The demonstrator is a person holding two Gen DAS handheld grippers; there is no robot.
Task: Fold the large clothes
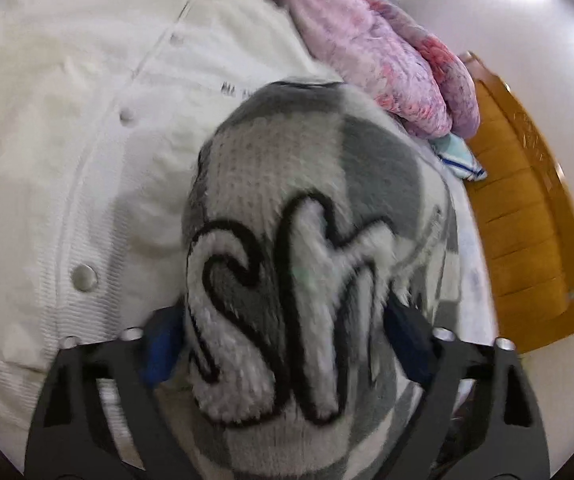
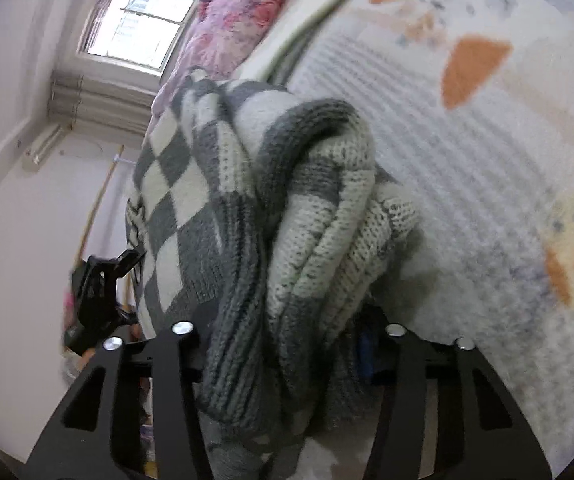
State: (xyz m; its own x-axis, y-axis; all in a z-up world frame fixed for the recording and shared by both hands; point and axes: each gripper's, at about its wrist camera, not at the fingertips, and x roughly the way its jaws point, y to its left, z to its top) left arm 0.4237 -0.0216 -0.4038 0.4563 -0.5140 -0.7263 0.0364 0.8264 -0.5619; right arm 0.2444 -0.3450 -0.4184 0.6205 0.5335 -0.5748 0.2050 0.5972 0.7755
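Left wrist view:
- Left gripper (image 1: 287, 340), jaws spread wide, blue pads (image 1: 161, 350) pressed against both flanks of a thick fold of grey-and-white checked knit sweater (image 1: 287, 208); grasping it
- Black-outlined lettering stitched on the sweater's near face, seen here only
- Beneath and to the left, white snap-front jacket (image 1: 71, 152) spread flat, metal snaps (image 1: 84, 277) in a row along its placket; seen here only
- Above right, pink fluffy blanket (image 1: 387, 64) in a heap, touching the sweater's far edge
- Small pale blue striped cloth (image 1: 461, 160) just beside the blanket's lower end
- Orange wooden bed edge (image 1: 527, 216) at right, pale floor beyond

Right wrist view:
- Right gripper (image 2: 287, 360), jaws partly closed round a bunched hem of the same sweater (image 2: 287, 208), ribbed grey edge hanging between the fingers; whether pads pressed the knit, hidden by the fabric, so firm clench or loose hold not to be told
- Sweater lifted off the bed, checked panel hanging at left
- Left gripper (image 2: 99, 292) visible as a black frame at the sweater's far left edge
- Patterned bedspread (image 2: 487, 160), white with orange patches, at right; seen here only
- Window (image 2: 143, 16) and pale wall at upper left; seen here only
- Pink blanket (image 2: 231, 20) again at top
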